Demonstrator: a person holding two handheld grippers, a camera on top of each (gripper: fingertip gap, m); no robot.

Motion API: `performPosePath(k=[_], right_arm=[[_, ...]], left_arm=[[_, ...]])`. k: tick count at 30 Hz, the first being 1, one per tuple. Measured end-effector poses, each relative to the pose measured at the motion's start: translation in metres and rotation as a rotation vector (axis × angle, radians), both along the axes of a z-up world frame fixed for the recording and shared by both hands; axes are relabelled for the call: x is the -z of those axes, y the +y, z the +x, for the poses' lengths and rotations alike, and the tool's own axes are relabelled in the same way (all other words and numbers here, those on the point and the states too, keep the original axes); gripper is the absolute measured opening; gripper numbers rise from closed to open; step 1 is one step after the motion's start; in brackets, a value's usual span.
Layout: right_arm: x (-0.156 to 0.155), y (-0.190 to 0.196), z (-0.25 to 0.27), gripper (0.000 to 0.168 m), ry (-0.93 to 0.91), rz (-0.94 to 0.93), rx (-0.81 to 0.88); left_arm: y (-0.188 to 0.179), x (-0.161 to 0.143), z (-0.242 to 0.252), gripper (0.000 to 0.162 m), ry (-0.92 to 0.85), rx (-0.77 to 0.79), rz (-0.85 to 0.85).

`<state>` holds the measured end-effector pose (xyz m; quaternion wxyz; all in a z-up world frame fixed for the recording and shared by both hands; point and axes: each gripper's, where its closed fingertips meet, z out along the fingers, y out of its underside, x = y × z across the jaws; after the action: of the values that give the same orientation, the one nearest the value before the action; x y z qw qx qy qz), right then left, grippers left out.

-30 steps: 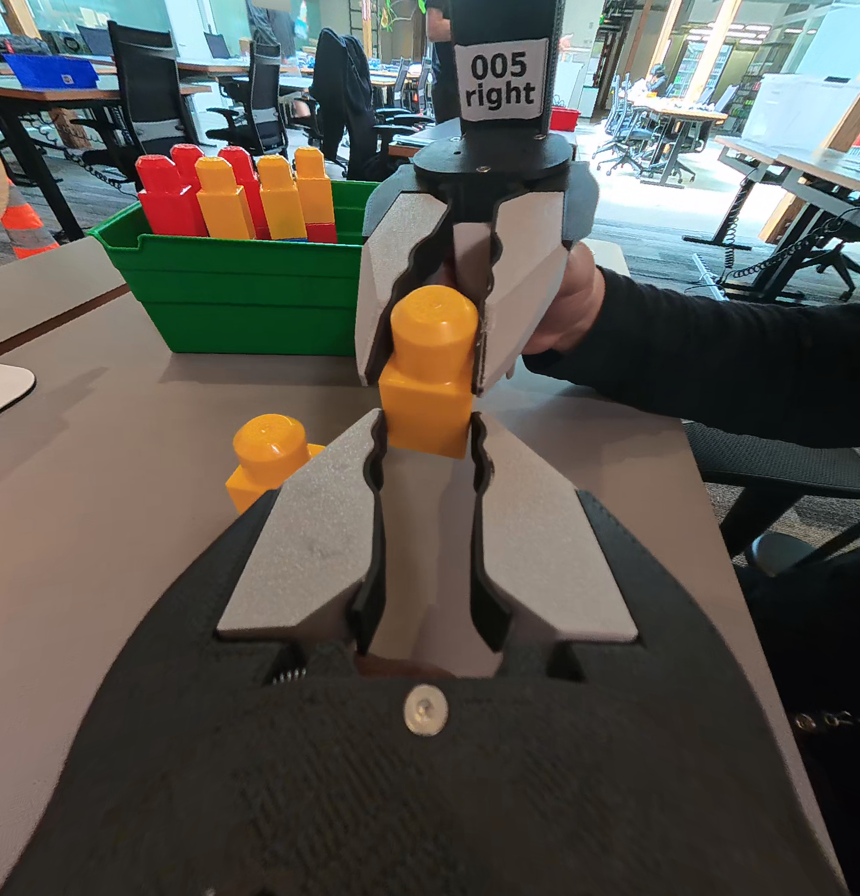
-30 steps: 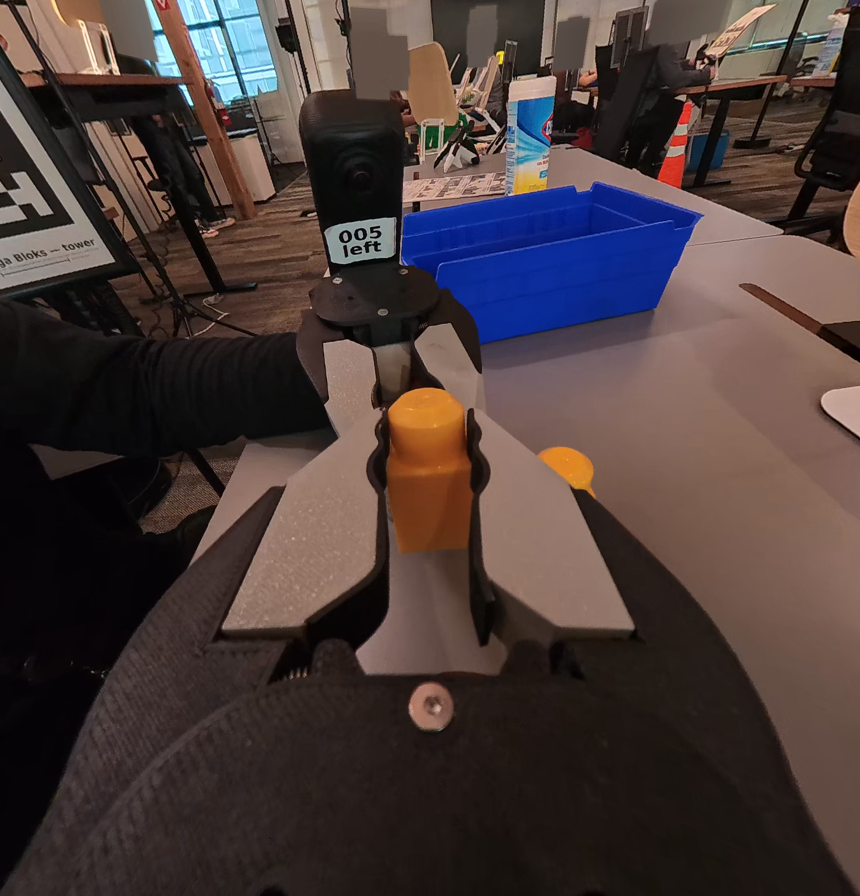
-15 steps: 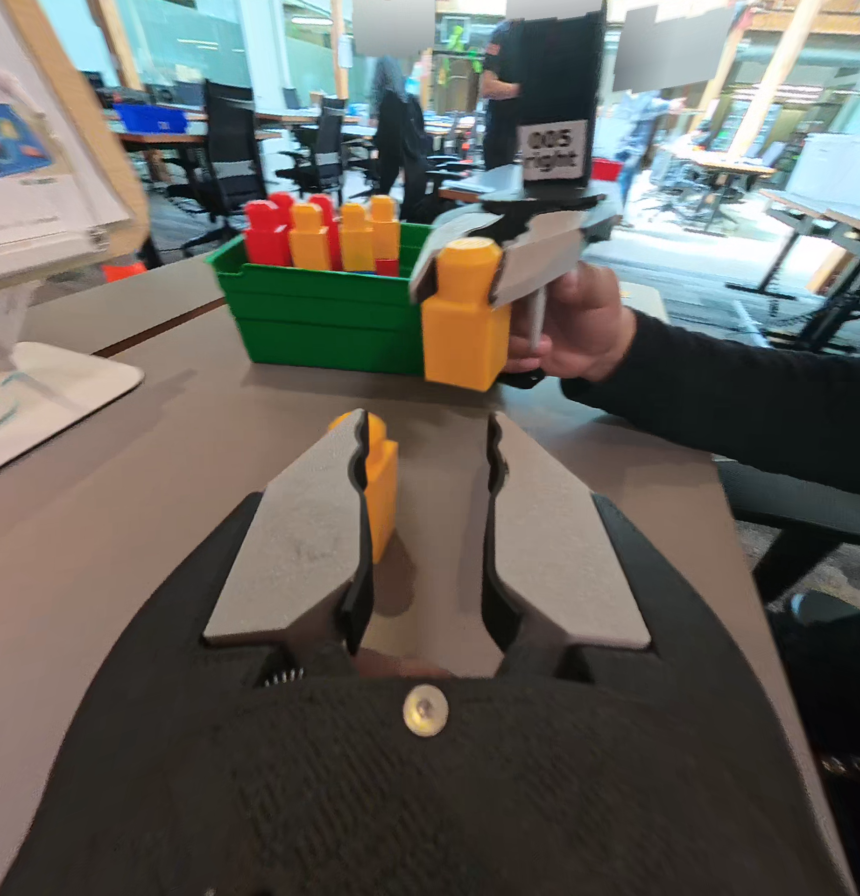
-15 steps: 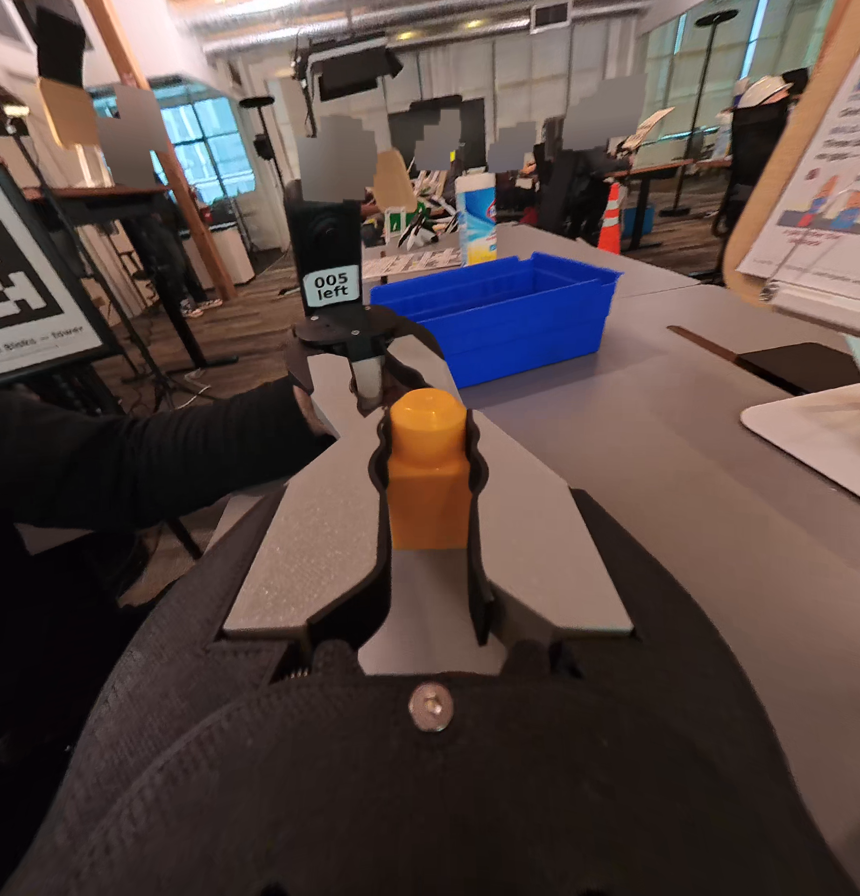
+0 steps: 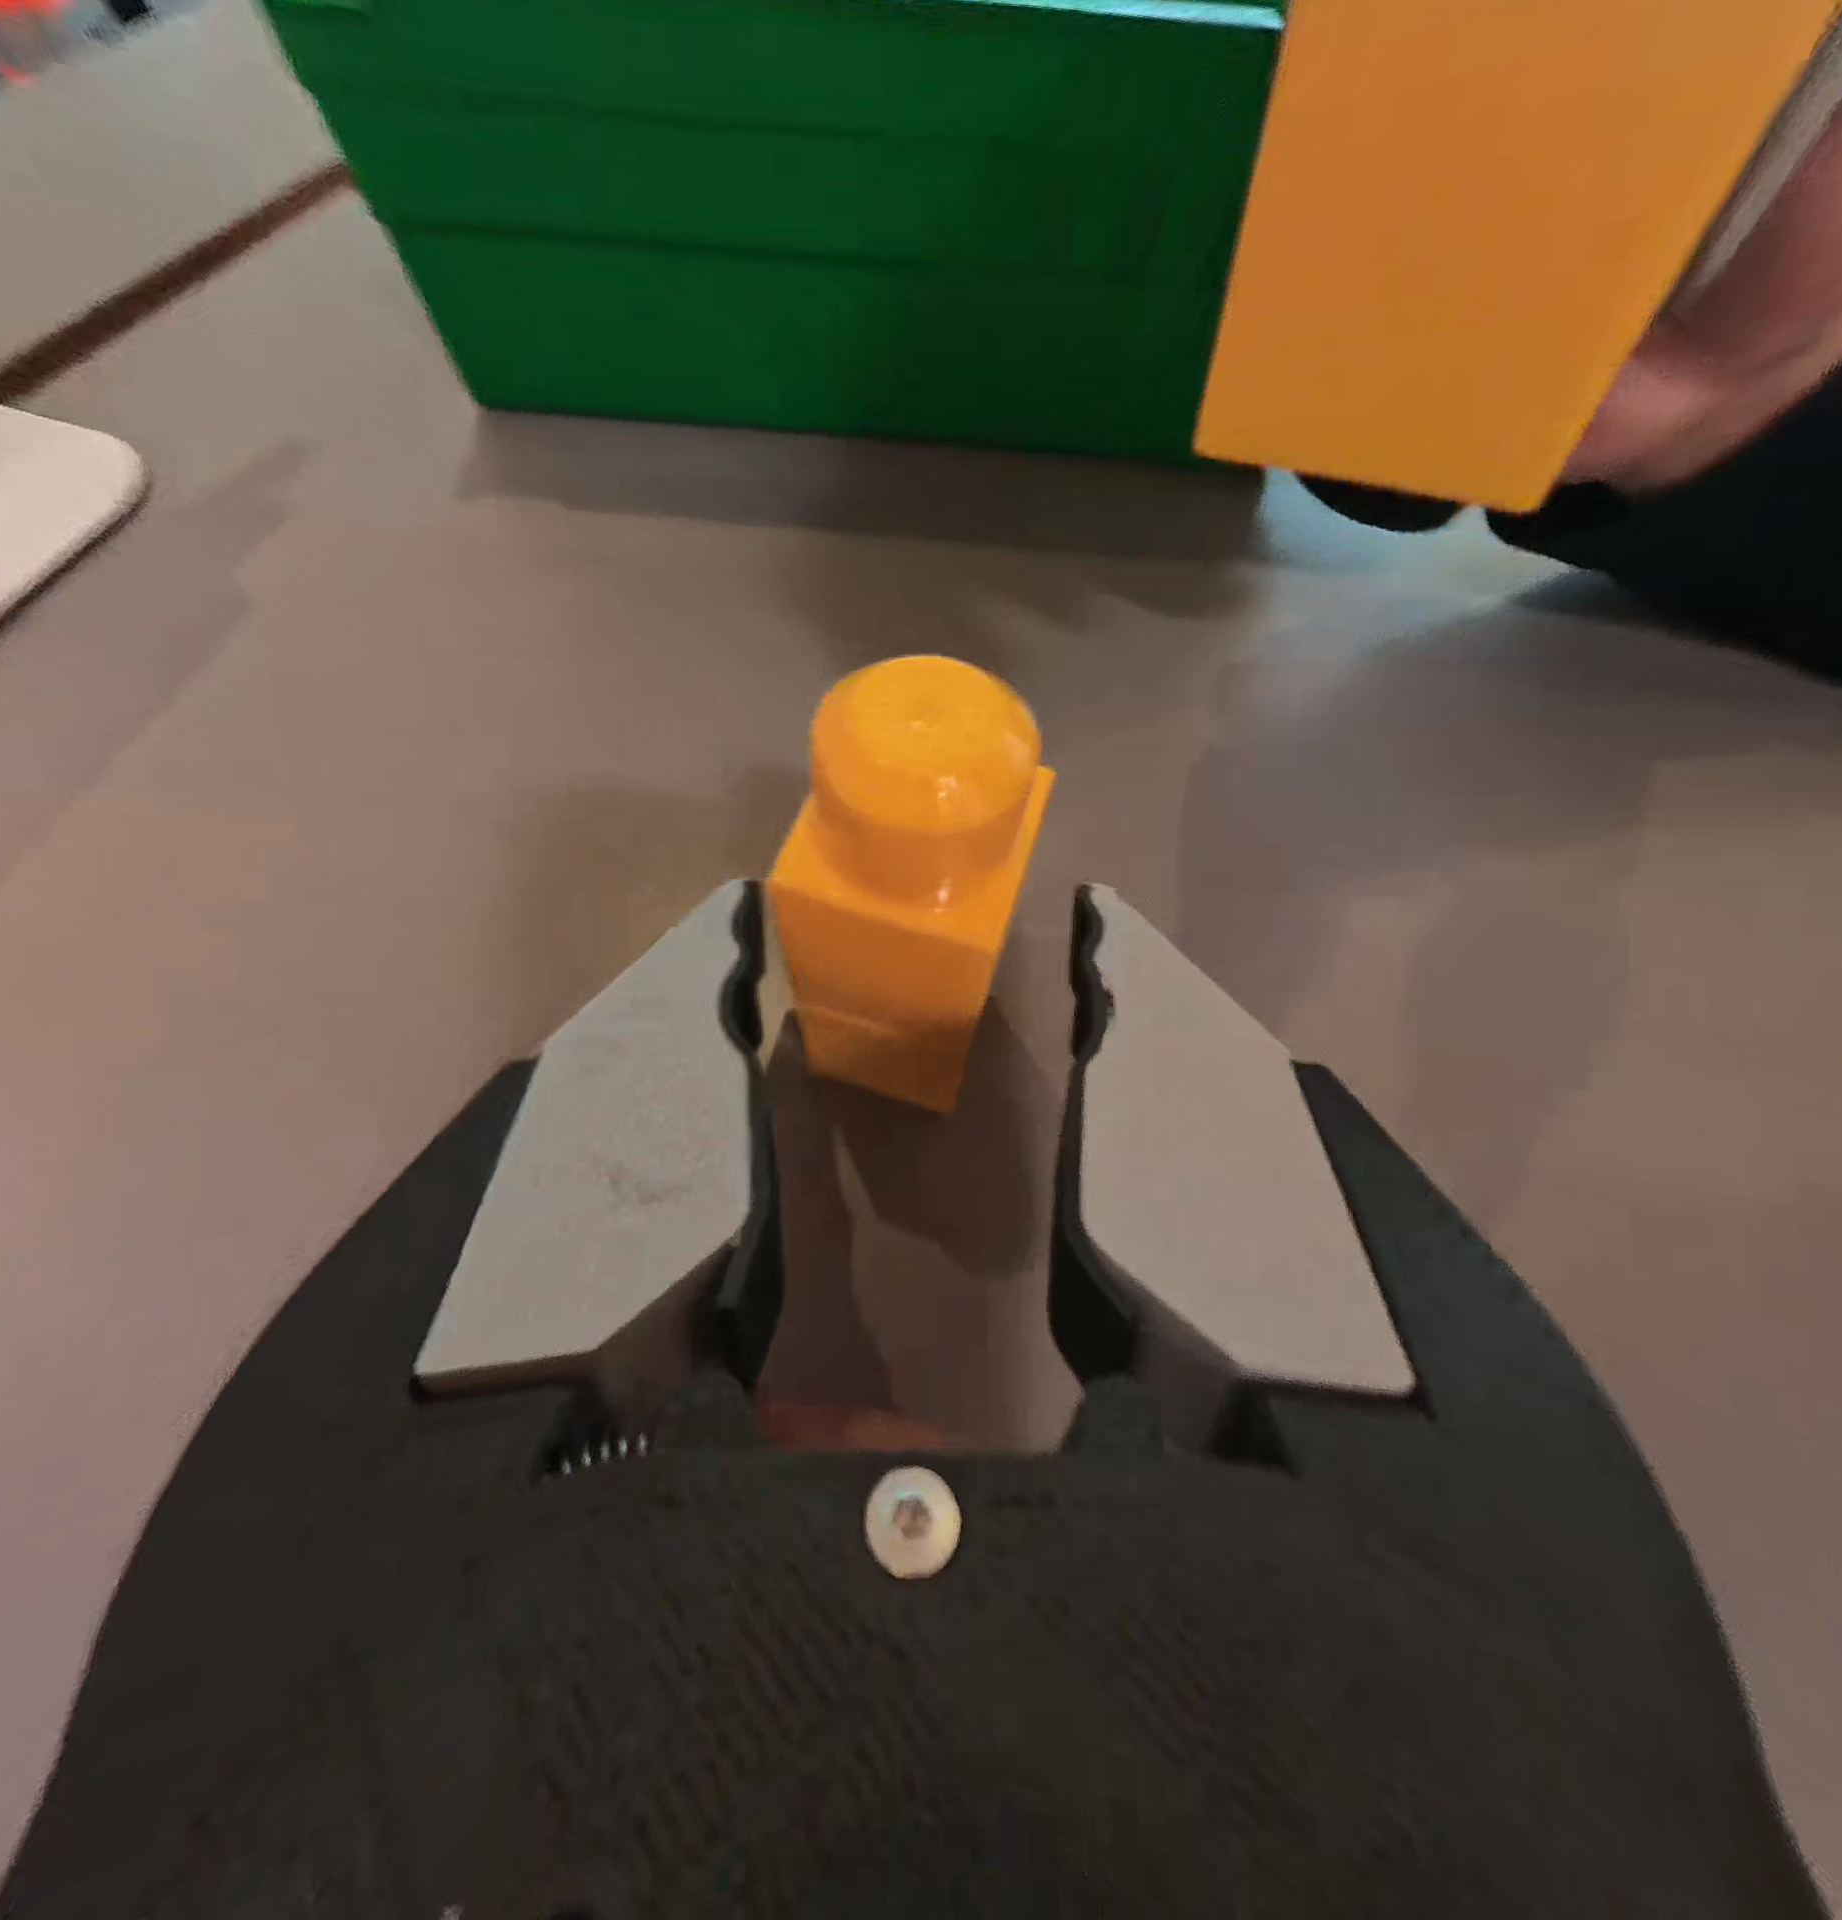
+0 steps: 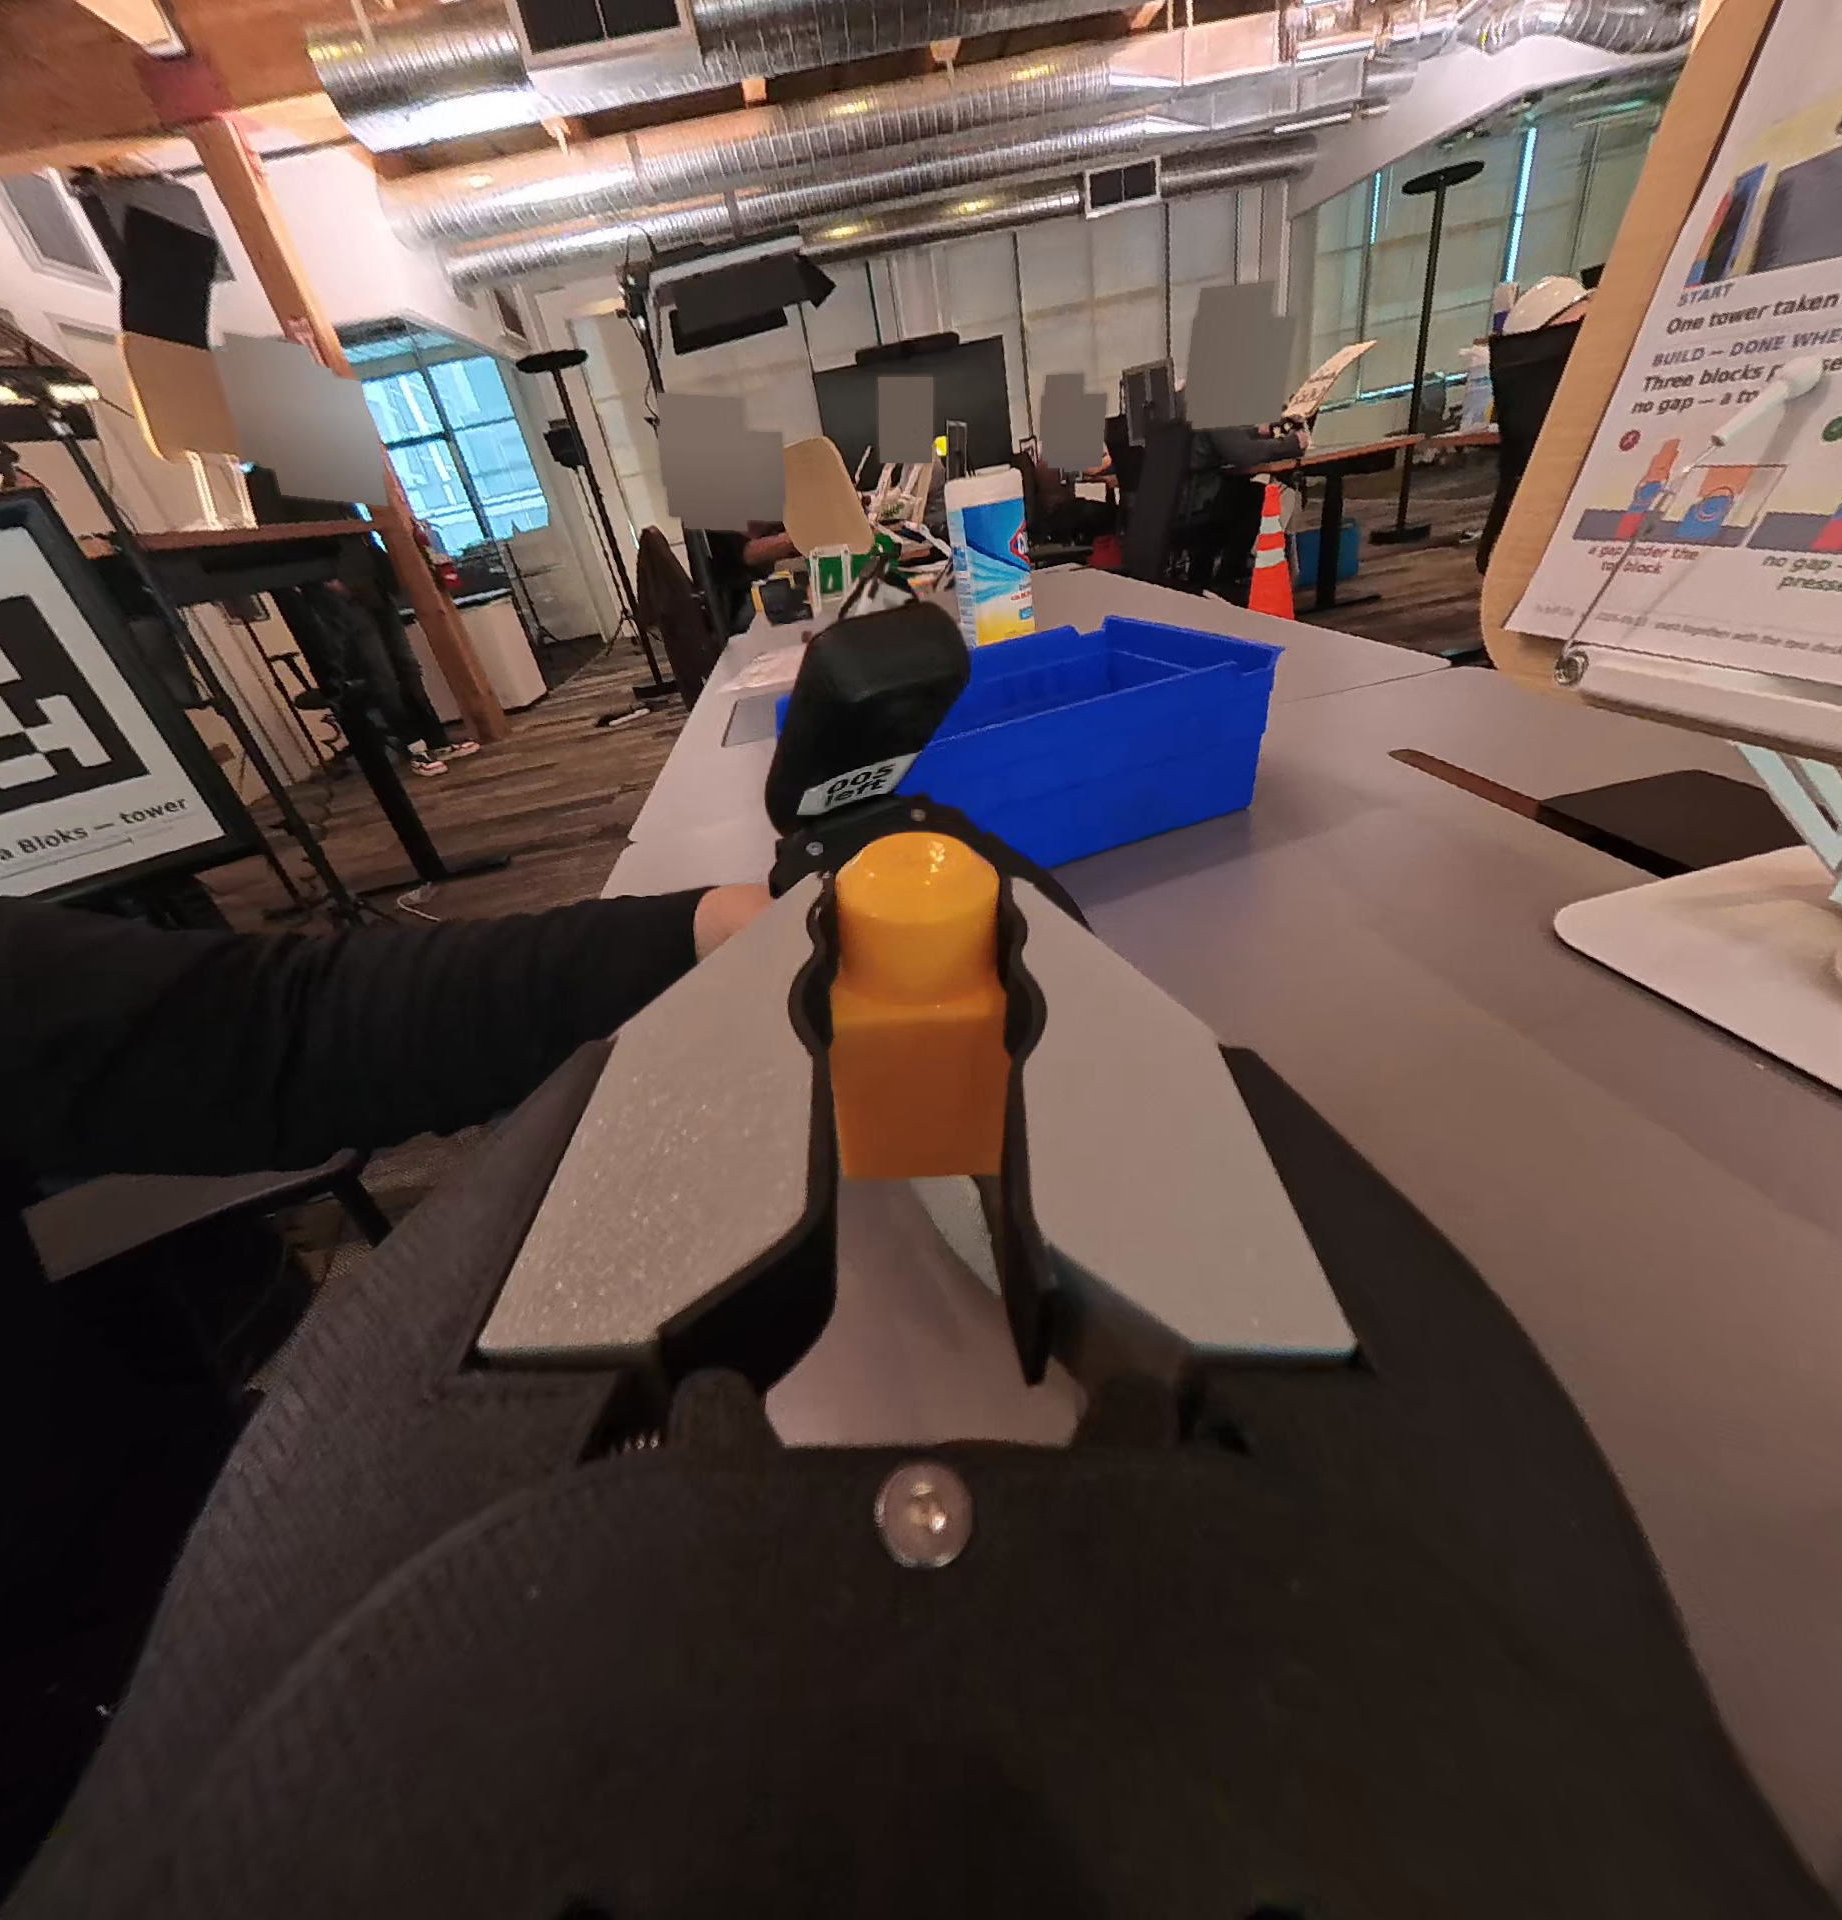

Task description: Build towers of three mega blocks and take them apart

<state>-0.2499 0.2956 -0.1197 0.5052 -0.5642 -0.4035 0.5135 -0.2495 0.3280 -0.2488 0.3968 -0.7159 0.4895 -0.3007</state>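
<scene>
In the left wrist view an orange mega block (image 5: 901, 904) stands upright on the grey table (image 5: 377, 790). My left gripper (image 5: 912, 935) is open around its lower part, and the block sits close to the left finger. My right gripper (image 6: 915, 966) is shut on a second orange block (image 6: 917, 1029) and holds it raised above the table. That held block also shows large at the top right of the left wrist view (image 5: 1468, 239), with the hand behind it. The left gripper shows in the right wrist view (image 6: 865, 727) beyond the held block.
A green bin (image 5: 792, 239) stands behind the block on the table. A blue bin (image 6: 1104, 738) stands farther along the table in the right wrist view. A stand with an instruction sheet (image 6: 1727, 416) is at the right, its white base (image 6: 1706, 935) on the table. One gripper's finger ends stand about 12 cm off the other's.
The two grippers pulled apart: my left let go of the block that my right still holds. My left then dropped down and forward, its fingers now around the other orange block on the table.
</scene>
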Motion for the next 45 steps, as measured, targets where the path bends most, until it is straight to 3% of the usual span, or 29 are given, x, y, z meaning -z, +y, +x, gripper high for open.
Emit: performPosePath(k=[2, 3, 13, 20, 26, 33, 39, 45], right_arm=[[0.002, 0.002, 0.0, 0.027, 0.002, -0.002, -0.003], [0.001, 0.001, 0.0, 0.027, 0.009, -0.003, -0.012], [0.011, -0.006, -0.017, 0.027, -0.025, 0.032, -0.039], [0.02, -0.014, -0.022, 0.027, -0.078, 0.017, -0.091], [0.009, -0.015, -0.019, 0.027, -0.069, 0.168, -0.007], [0.007, -0.044, -0.013, 0.027, -0.006, 0.03, -0.277], [0.015, -0.031, -0.021, 0.027, -0.132, 0.134, -0.113], [0.016, -0.037, -0.018, 0.027, -0.125, 0.109, -0.168]], left_arm=[[-0.003, 0.007, 0.005, 0.04, 0.048, 0.033, 0.001], [-0.003, 0.008, 0.006, 0.039, 0.059, 0.036, 0.015], [-0.044, -0.006, 0.02, 0.037, -0.019, 0.146, 0.037], [-0.052, -0.015, 0.028, 0.036, -0.071, 0.145, 0.027], [-0.059, -0.029, 0.03, 0.034, -0.181, 0.171, -0.073], [-0.085, -0.034, 0.038, 0.034, -0.185, 0.288, -0.062], [-0.069, -0.029, 0.031, 0.034, -0.154, 0.198, -0.028], [-0.075, -0.028, 0.033, 0.034, -0.143, 0.223, -0.026]])
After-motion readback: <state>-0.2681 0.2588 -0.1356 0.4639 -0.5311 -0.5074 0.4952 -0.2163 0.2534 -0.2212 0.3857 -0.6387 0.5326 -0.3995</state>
